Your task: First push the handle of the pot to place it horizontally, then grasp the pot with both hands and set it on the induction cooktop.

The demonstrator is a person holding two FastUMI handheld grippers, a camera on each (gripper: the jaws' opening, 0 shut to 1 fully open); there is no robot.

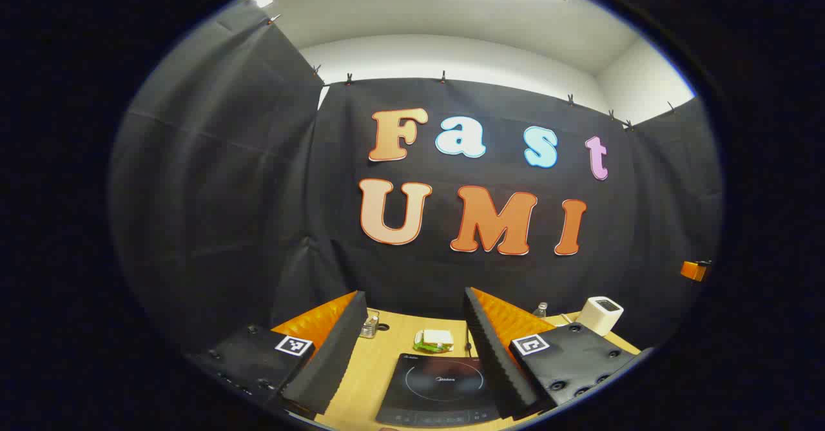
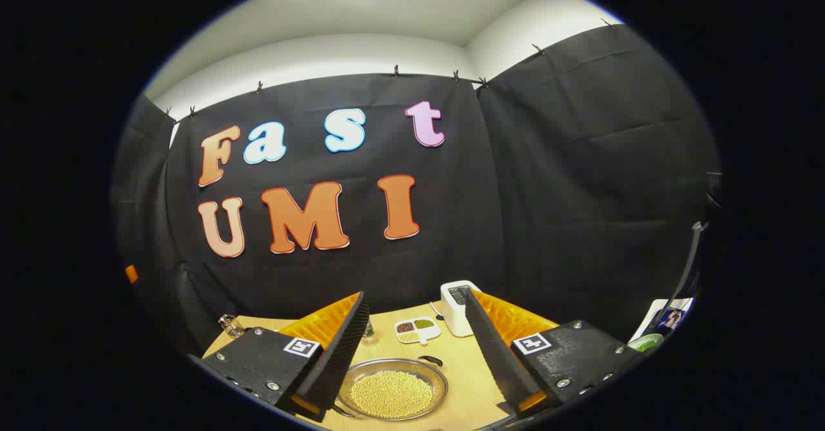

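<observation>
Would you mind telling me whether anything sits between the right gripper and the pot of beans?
Nothing visible does: the right gripper is open, and the pot lies on the bare table between its fingers.

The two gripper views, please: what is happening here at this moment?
A person holds two tools above a light wooden table, and both are open and empty. The left tool points at the flat black induction cooktop. The right tool hangs over the round metal pot of yellow beans, whose small black handle lies at its far rim. Nothing is grasped; the pot sits on the table.
</observation>
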